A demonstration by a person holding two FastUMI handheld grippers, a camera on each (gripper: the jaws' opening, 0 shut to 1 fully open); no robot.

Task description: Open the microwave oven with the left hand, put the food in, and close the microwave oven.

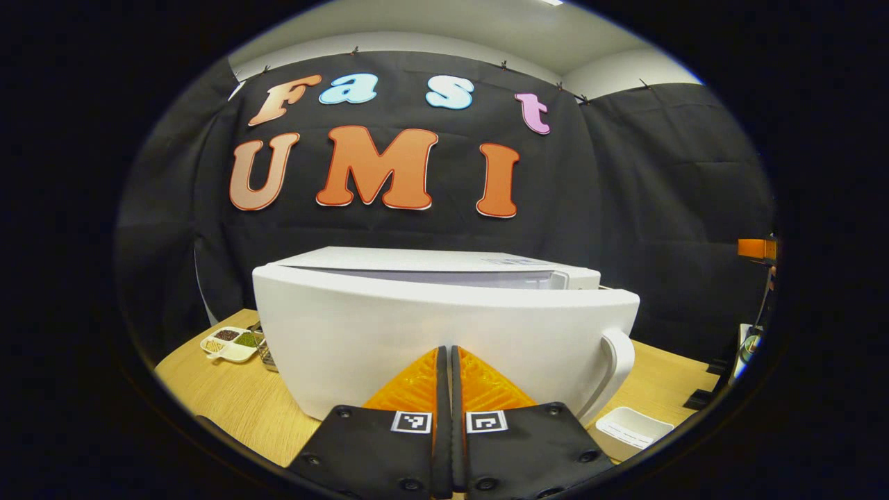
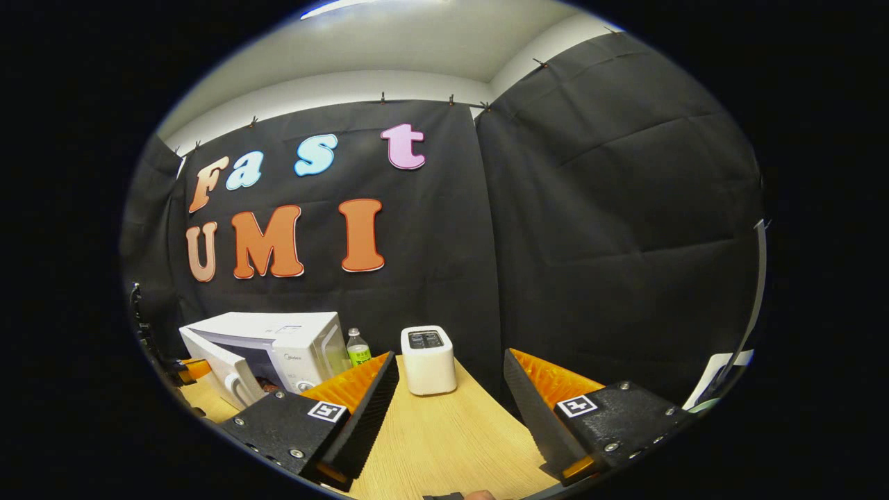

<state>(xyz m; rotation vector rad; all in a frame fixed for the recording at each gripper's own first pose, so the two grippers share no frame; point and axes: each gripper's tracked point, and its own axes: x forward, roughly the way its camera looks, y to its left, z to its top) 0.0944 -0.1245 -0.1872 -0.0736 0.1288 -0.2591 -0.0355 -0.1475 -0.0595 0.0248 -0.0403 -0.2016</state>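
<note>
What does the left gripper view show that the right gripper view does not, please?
Left gripper view: the shut left gripper close up against the partly open microwave door, a divided snack dish at the left and a white tray at the lower right.

Right gripper view: the open right gripper, a small white toaster-like appliance and a bottle beside the microwave.

Shared: the white microwave with its door ajar, the wooden table and the black cloth wall.
</note>
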